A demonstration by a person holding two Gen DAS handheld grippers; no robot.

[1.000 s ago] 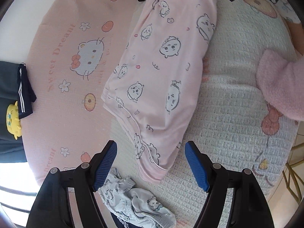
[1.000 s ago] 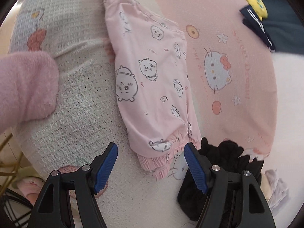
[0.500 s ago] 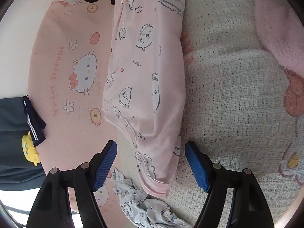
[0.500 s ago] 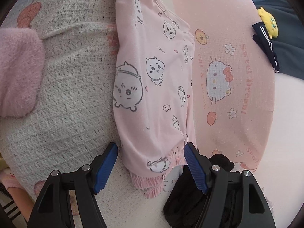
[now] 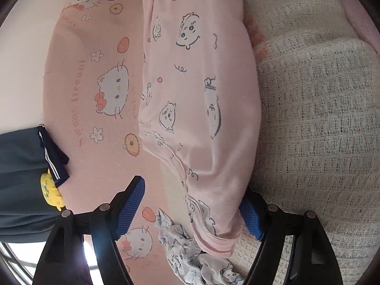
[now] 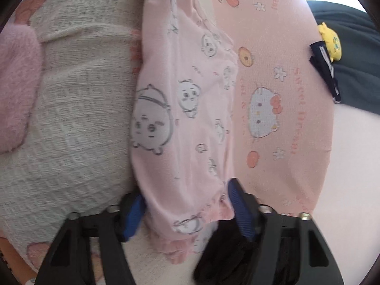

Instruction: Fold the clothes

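Right wrist view is motion-blurred low down, so the right gripper [image 6: 186,210] finger edges smear. Folded pale pink cartoon-print pyjama garment [image 5: 201,95] runs off the top edge and covers part of the left gripper's blue ribbed pad [image 5: 249,216]. Black crumpled cloth [image 6: 225,249] sits half behind a finger. Fluffy pink fabric [image 6: 16,83] is cut by the left edge.

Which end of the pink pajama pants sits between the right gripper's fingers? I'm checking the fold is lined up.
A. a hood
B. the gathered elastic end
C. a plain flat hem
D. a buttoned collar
B: the right wrist view shows the pink pajama pants with their ruffled, gathered elastic end lying inside the open right gripper.
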